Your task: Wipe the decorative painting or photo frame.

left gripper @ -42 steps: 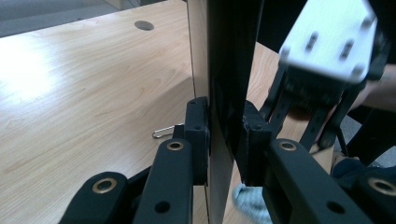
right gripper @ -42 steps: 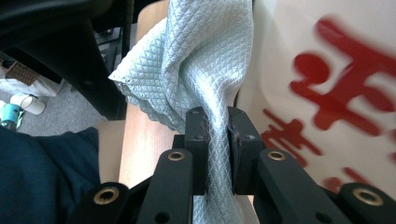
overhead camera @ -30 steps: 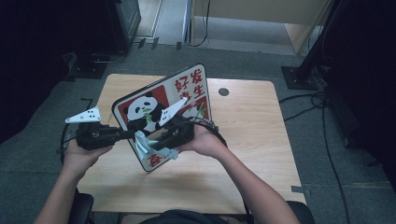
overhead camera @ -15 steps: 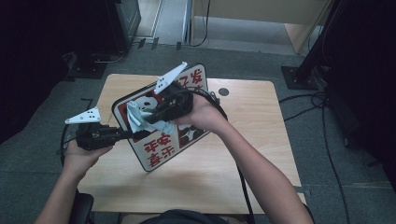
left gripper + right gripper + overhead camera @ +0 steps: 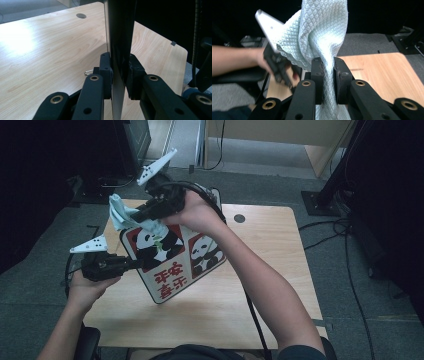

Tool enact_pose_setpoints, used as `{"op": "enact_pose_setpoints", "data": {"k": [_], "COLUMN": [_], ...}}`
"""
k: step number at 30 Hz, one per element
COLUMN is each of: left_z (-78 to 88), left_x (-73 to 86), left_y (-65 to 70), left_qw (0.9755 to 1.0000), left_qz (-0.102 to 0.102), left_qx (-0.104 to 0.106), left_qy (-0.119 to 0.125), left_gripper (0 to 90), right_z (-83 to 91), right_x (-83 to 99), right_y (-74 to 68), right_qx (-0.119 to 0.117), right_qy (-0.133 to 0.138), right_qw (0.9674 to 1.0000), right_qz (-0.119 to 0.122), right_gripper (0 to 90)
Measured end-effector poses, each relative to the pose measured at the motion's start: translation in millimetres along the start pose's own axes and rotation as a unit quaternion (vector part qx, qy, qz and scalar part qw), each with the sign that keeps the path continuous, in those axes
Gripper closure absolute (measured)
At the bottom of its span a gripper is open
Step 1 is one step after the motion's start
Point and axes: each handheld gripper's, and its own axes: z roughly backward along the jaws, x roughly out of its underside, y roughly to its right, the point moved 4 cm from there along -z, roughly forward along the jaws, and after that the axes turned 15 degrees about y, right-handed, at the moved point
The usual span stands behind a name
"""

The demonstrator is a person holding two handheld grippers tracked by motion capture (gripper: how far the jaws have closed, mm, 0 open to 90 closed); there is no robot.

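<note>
A white sign board (image 5: 175,255) printed with two pandas and red characters is held tilted above the wooden table (image 5: 270,270). My left gripper (image 5: 132,264) is shut on its left edge; in the left gripper view both pads clamp the thin board (image 5: 120,37) edge-on. A light blue waffle-textured cloth (image 5: 119,215) is bunched at the board's upper left corner, with my right gripper (image 5: 134,215) shut on it. In the right gripper view the cloth (image 5: 322,32) rises pinched between the jaws, and the left gripper (image 5: 277,67) and its hand sit beyond.
The table has a round cable hole (image 5: 239,218) near its far edge. A small metal clip (image 5: 88,72) lies on the wood by the left jaw. Cables (image 5: 350,270) run over the grey floor at the right, and dark equipment stands at the left and back.
My right gripper has carried the cloth up across the board's face, from its lower edge to its upper left corner. The left gripper and board have kept still.
</note>
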Motion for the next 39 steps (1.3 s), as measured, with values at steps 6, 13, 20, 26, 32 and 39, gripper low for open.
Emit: {"op": "enact_pose_setpoints", "data": {"k": [6, 13, 20, 26, 32, 39], "left_z": [0.2, 0.0, 0.1, 0.3, 0.6, 0.5], "left_x": [0.1, -0.2, -0.4, -0.4, -0.1, -0.5], "left_y": [0.3, 0.4, 0.5, 0.3, 0.2, 0.8], "left_qw": [1.0, 1.0, 1.0, 1.0, 1.0, 1.0], "left_qz": [-0.005, -0.005, -0.006, -0.004, -0.004, -0.006], "left_qx": [-0.002, 0.0, 0.001, 0.002, 0.003, 0.002], "left_qy": [0.001, -0.001, -0.003, -0.005, -0.006, -0.006], "left_gripper": [77.7, 77.8, 77.8, 77.9, 77.8, 77.8], "right_z": [-21.5, -26.3, -25.6, -23.8, -19.2, -13.0], "right_x": [-1.4, 3.2, 4.3, 5.2, 7.7, 9.1], "right_y": [2.4, 5.2, 7.0, 9.9, 16.8, 20.9], "right_qx": [0.013, 0.008, 0.007, 0.01, 0.015, 0.024], "right_qy": [-0.018, -0.024, -0.026, -0.028, -0.028, -0.03], "right_qw": [0.9997, 0.9992, 0.999, 0.9988, 0.9982, 0.998], "right_qz": [-0.01, -0.03, -0.035, -0.04, -0.051, -0.05], "right_gripper": [80.8, 81.0, 81.0, 81.0, 81.0, 81.0]}}
